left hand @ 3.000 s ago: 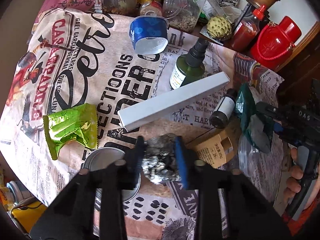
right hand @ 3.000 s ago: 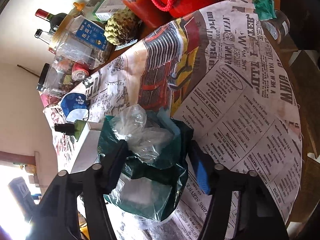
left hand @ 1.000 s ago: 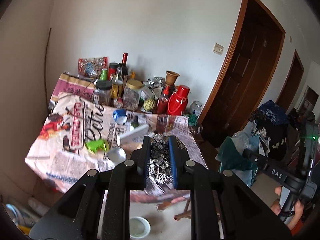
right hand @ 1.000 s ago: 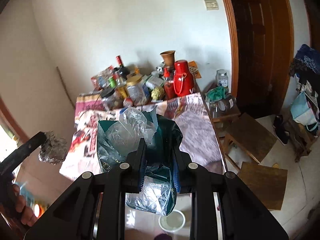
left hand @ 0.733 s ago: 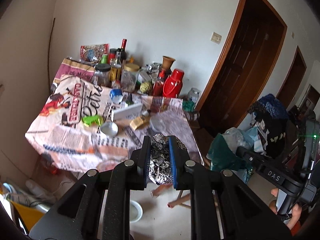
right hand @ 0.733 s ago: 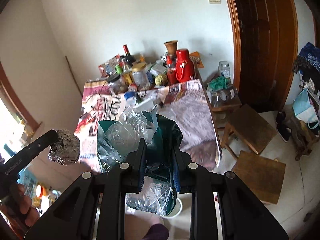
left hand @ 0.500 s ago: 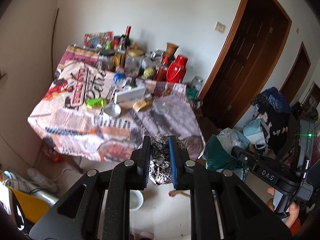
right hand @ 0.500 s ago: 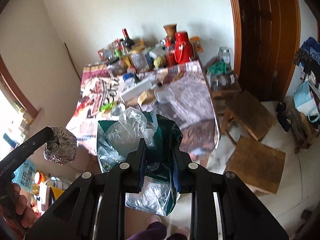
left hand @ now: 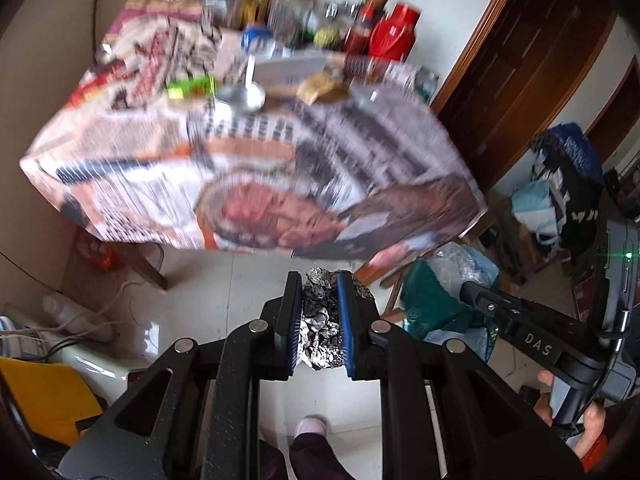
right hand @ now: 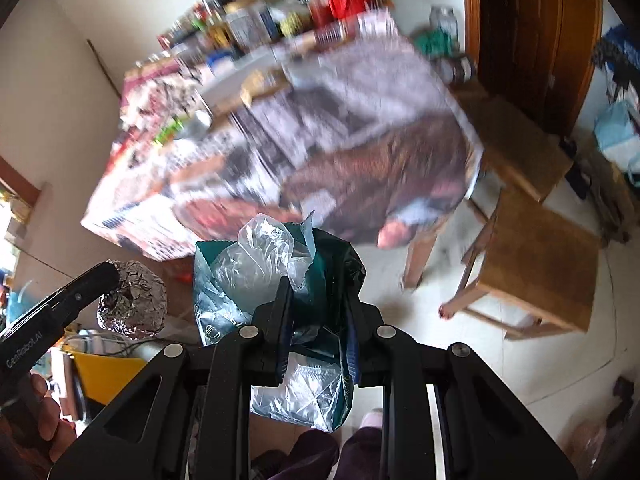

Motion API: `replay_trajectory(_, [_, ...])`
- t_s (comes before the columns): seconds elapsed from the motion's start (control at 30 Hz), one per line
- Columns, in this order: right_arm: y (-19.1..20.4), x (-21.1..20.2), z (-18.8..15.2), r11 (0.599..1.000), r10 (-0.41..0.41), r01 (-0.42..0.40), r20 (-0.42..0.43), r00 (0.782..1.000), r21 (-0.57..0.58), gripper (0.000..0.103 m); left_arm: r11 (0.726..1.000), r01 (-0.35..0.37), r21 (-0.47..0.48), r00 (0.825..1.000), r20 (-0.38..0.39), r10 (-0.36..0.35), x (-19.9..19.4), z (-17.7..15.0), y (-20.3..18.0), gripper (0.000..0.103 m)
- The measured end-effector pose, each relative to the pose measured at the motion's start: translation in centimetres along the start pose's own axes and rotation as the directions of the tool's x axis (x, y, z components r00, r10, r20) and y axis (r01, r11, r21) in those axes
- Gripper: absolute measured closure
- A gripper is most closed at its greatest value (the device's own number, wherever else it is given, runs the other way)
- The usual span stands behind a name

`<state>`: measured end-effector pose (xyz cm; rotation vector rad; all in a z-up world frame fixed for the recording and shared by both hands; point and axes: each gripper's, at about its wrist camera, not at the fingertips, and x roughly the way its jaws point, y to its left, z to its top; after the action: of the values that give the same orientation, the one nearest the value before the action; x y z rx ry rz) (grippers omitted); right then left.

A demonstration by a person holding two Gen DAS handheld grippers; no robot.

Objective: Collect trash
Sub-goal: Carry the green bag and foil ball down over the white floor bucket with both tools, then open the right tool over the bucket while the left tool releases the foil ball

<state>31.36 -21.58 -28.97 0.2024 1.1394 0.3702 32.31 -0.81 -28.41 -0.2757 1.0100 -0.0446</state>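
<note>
The left gripper (left hand: 319,322) had its fingers (left hand: 291,320) closed narrow on a crumpled foil ball (left hand: 320,320), which bulged out above and below the pads. The right gripper (right hand: 316,328) pinched a wad of bags (right hand: 276,280), dark green plastic wrapped round clear film, with the fingers (right hand: 283,320) pressed into its middle and loose ends spilling over and under them. In the right view the foil ball sat just left of the bags, apart from them.

Both loads hung over pale floor tiles (left hand: 224,292), clear of the surface (left hand: 248,168). That surface stood beyond, blurred, draped in a printed cloth that hung down its near side. On top lay a green wrapper (left hand: 190,87), a round metal lid (left hand: 240,98), a white box (left hand: 290,68) and a brown packet (left hand: 320,86), with bottles, jars and a red flask (left hand: 394,30) crowded along the wall.

Two wooden stools (right hand: 536,264) stood right of the surface before a dark door (left hand: 532,68). A yellow bin (left hand: 44,400) showed at lower left, and the person's slippered foot (left hand: 310,428) below the fingers.
</note>
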Motion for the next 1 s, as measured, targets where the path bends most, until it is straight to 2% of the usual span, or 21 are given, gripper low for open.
replay_trajectory(0.27, [-2.0,14.0,-4.6,0.995,-0.014,0.025,-0.11,0.994,0.099,0.082,0.999,0.017,-0.043,0.996,-0.091,-0.02,13.1,-3.6,5.0,0.086])
replay_trajectory(0.53, [-3.7,25.8,-8.6,0.997,-0.022,0.035,-0.162,0.987,0.075,0.082,0.996,-0.034,-0.084,0.988,-0.15,0.021,25.1,-9.6,10.0,0.086])
replay_trajectory(0.73, [-5.2,32.6,-11.2,0.998,-0.061,0.065,-0.178,0.982,0.012,0.082,0.981,-0.091,-0.17,0.983,-0.171,0.061,31.7,-14.3,14.2,0.086])
replay_trajectory(1.0, [-6.4,39.8,-14.5,0.996,-0.085,0.084,-0.215,0.973,-0.016,0.079,0.961,-0.128,-0.246,0.977,-0.2,0.078,36.9,-18.8,17.3,0.086])
